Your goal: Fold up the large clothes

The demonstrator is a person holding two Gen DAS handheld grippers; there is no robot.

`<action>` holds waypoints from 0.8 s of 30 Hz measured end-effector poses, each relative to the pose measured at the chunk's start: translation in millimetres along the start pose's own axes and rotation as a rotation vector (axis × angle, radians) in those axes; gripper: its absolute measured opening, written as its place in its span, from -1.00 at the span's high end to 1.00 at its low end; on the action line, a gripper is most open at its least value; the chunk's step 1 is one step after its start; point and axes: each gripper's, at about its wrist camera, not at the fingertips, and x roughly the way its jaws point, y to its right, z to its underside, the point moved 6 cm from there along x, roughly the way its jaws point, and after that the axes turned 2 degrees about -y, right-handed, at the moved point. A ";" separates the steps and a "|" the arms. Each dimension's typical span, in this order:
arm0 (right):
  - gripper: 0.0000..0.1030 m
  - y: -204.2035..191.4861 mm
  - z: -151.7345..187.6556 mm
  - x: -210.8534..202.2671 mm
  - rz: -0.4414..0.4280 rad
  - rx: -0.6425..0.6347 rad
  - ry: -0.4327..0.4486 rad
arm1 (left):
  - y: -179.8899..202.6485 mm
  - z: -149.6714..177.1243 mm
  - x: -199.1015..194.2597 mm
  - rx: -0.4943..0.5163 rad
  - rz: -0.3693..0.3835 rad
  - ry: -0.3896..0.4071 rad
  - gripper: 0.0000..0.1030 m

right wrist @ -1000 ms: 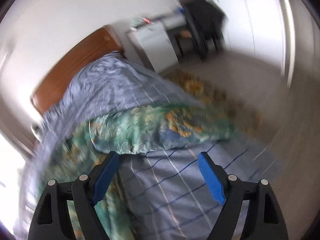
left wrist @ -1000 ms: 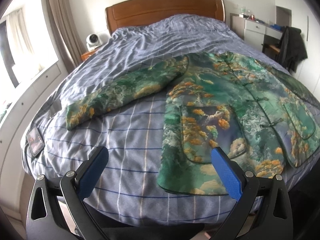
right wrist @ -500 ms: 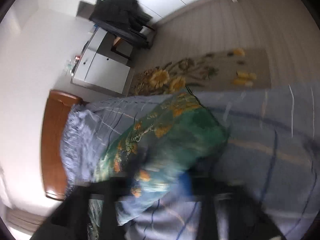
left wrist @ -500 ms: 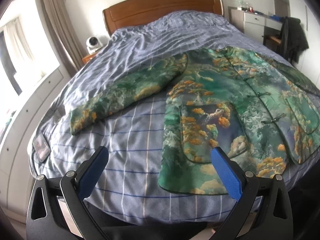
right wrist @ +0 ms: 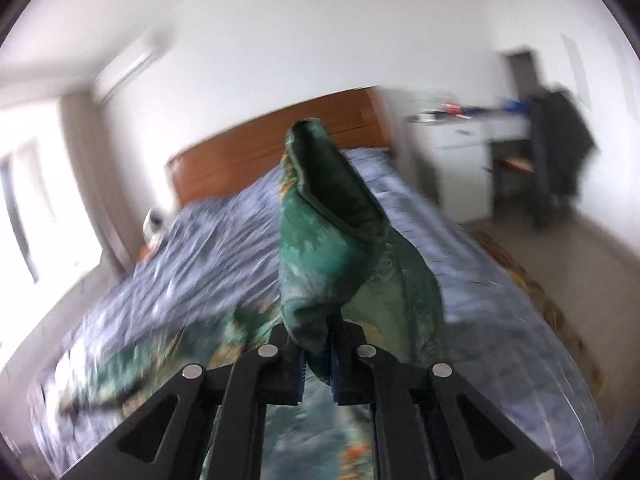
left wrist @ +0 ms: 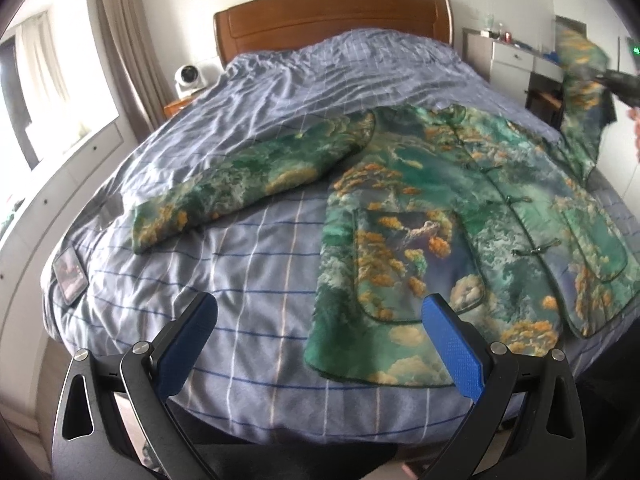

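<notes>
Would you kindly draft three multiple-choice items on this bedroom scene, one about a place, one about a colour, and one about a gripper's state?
1. Where does the small dark phone-like slab lie?
A. at the near left edge of the blue checked bedspread
B. on the white desk
C. on the jacket's chest

2. What colour is the wooden headboard?
A. white
B. reddish brown
C. black

3. How does the right gripper stand?
A. wide open, nothing in it
B. shut on the bedspread
C. shut on the cuff of one sleeve of the green and orange patterned padded jacket

Answers:
1 A: the left wrist view shows it at the cover's left border.
2 B: both views show it so.
3 C: the blue pads pinch the raised sleeve, while the left gripper gapes empty.
</notes>
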 end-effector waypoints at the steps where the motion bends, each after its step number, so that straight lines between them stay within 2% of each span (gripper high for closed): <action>1: 0.84 -21.2 8.5 12.1 -0.017 -0.040 -0.029 | -3.3 2.1 0.1 -0.005 -0.002 -0.004 -0.98; 4: 0.84 -70.8 48.2 45.0 -0.034 -0.159 -0.123 | -17.1 11.6 1.4 -0.032 -0.012 -0.025 -0.98; 8: 0.83 -113.2 114.6 82.1 -0.037 -0.297 -0.273 | -32.2 23.3 2.0 -0.066 -0.030 -0.046 -0.98; 12: 0.82 -136.8 166.3 86.3 -0.025 -0.408 -0.370 | -38.6 31.1 7.8 -0.082 -0.044 -0.071 -0.98; 15: 0.61 -144.3 187.3 88.7 -0.019 -0.429 -0.414 | -35.5 30.2 14.8 -0.083 -0.026 -0.085 -0.98; 17: 0.27 -147.0 202.3 81.5 -0.056 -0.427 -0.439 | -29.7 24.9 19.7 -0.073 -0.007 -0.087 -0.98; 18: 0.05 -148.3 207.0 75.6 -0.073 -0.426 -0.440 | -24.2 19.5 23.9 -0.063 0.009 -0.088 -0.98; 19: -0.08 -150.9 211.0 70.6 -0.089 -0.428 -0.439 | -19.3 15.7 26.4 -0.057 0.023 -0.089 -0.98; 22: -0.09 -152.4 221.7 45.2 -0.126 -0.432 -0.435 | 4.3 -6.7 37.7 -0.027 0.112 -0.092 -0.98; 23: -0.09 -149.6 223.0 31.2 -0.142 -0.414 -0.428 | 13.9 -15.8 42.2 -0.017 0.154 -0.096 -0.98; 24: -0.09 -147.7 224.0 21.3 -0.152 -0.399 -0.420 | 30.6 -29.3 49.8 0.001 0.228 -0.108 -0.98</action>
